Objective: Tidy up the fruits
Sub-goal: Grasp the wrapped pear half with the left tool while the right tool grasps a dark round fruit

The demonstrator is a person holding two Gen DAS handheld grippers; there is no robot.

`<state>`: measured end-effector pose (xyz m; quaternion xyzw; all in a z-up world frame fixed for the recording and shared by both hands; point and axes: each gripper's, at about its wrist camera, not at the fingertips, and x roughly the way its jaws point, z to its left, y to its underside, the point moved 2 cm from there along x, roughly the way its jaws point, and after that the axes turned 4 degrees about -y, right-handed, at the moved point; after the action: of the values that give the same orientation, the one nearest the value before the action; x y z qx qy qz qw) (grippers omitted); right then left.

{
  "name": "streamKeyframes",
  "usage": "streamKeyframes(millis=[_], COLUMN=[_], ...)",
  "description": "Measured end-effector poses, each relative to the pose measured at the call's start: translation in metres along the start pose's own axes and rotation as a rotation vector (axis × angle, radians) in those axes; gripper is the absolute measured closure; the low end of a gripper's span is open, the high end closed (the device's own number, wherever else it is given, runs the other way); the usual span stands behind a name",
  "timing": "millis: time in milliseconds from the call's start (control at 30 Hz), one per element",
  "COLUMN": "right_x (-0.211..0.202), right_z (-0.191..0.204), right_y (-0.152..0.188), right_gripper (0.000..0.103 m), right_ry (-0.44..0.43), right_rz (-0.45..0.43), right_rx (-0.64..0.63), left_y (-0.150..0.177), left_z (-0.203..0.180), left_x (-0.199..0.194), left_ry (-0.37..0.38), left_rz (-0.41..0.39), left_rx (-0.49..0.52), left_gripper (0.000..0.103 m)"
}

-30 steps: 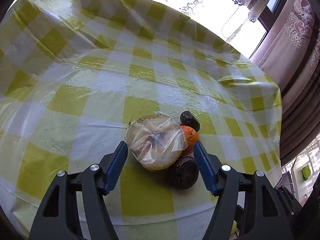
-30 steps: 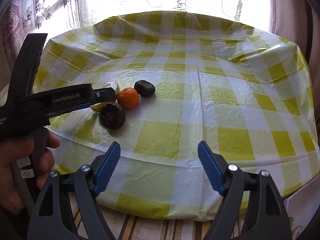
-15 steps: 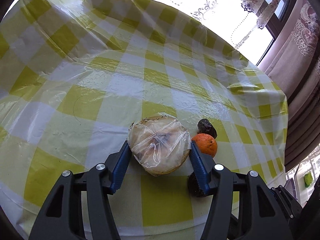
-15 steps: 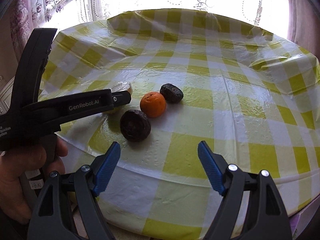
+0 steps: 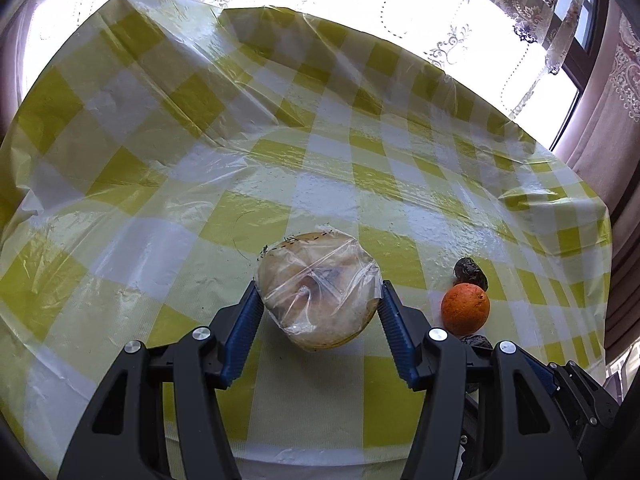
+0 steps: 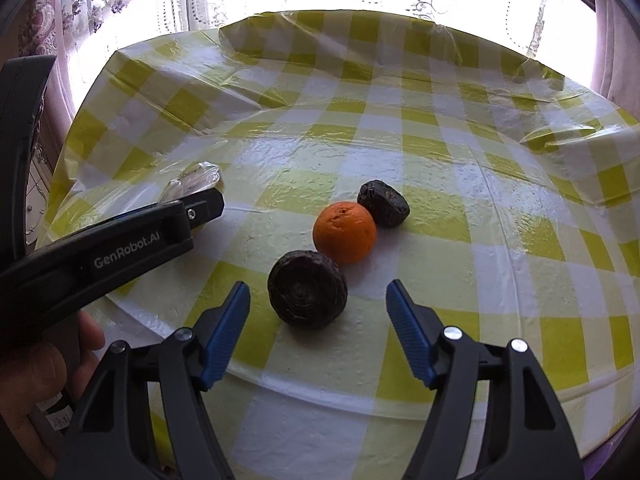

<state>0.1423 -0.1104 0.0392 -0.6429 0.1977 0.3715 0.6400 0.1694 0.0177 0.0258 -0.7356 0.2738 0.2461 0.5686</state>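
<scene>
A: Count on table [image 6: 440,160]?
B: One orange [image 6: 344,231], two dark fruits [image 6: 307,294] [image 6: 383,203], one wrapped fruit [image 5: 318,294].
A: Tools?
B: Left tool [image 5: 320,314] grips wrapped fruit, fully seen only in left view. Right tool [image 6: 318,330] closing, empty, before the nearer dark fruit.

Worktop cover [image 5: 320,184]: glossy, wrinkled yellow-check plastic. Wrapped fruit [image 5: 318,294]: clear crinkled film over pale rind. Orange [image 6: 344,232]: matt, pitted peel. Two dark fruits [image 6: 307,294], [image 6: 383,203]: dull, wrinkled skin. My right hand-held gripper [image 6: 318,328]: matt black plastic, ribbed blue pads, bright metal screws.
</scene>
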Motion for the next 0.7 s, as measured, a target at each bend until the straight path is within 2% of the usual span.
streamKeyframes(millis=[67,100,133,167,200,467,700], right_x=[0.003,0.004,0.006,0.008,0.009,0.006,-0.015], right_z=[0.001,0.001,0.001,0.001,0.001,-0.003,-0.017], right_y=[-0.002,-0.002,-0.003,-0.003,-0.003,0.002,0.014], right_gripper=[0.036,0.042,0.054,0.060,0.062,0.063,0.063], right_ry=[0.003,0.001,-0.003,-0.012,-0.012,-0.001,0.021], right_rz=[-0.001,0.000,0.006,0.012,0.011,0.009,0.001], right_rx=[0.002,0.003,0.003,0.004,0.005,0.012,0.049], left_y=[0.000,0.001,0.001,0.001,0.002,0.007,0.014], left_z=[0.001,0.001,0.000,0.000,-0.002,-0.008,-0.020], left_x=[-0.001,-0.001,-0.001,-0.002,-0.002,-0.005,-0.014], left_ry=[0.001,-0.001,-0.005,-0.008,-0.010,-0.028,-0.038], left_rz=[-0.002,-0.003,-0.004,-0.005,-0.005,0.009,0.009], left_rx=[-0.003,-0.003,-0.001,0.001,0.004,0.043,0.102], left_gripper=[0.047,0.047,0.047,0.047,0.047,0.047,0.047])
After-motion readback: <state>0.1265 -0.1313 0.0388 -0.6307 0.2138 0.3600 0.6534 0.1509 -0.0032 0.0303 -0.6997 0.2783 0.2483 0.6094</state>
